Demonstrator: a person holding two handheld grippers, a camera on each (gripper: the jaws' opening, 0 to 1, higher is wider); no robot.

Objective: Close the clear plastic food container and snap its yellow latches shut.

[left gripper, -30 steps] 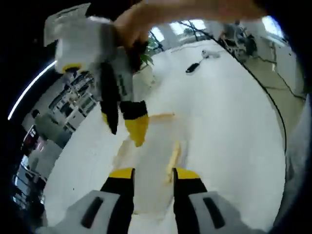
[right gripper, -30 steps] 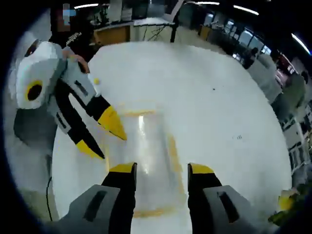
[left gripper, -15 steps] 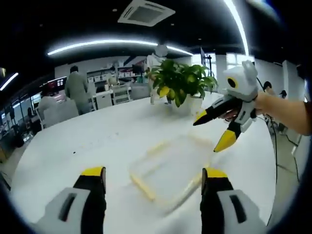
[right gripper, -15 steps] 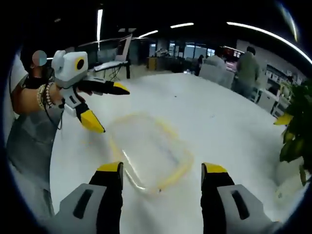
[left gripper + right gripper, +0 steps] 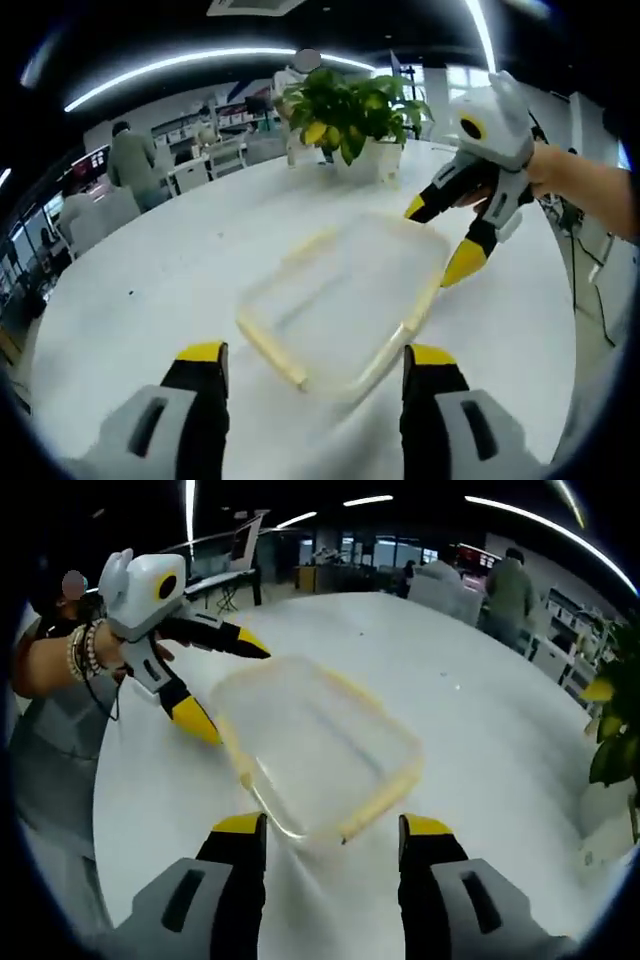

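A clear plastic food container (image 5: 340, 300) with yellow latches (image 5: 272, 352) lies flat on a round white bench (image 5: 140, 290), directly ahead of both hand-held grippers, which face it from opposite ends. In the left gripper view, the left hand-held gripper (image 5: 315, 362) hangs released, jaws spread wide and grasping nothing, with the container's near short end just beyond its tips and the long axis running away toward the right hand-held gripper (image 5: 440, 240) at the far end, near a potted plant (image 5: 350, 110). In the right gripper view, the right hand-held gripper (image 5: 330, 830) is likewise released and empty, its jaws bracketing the container (image 5: 315, 745) at its near corner, while the left hand-held gripper (image 5: 215, 685) hovers spread beside the far long edge. Each looks about equally near its own end, so each latch seems within reach.
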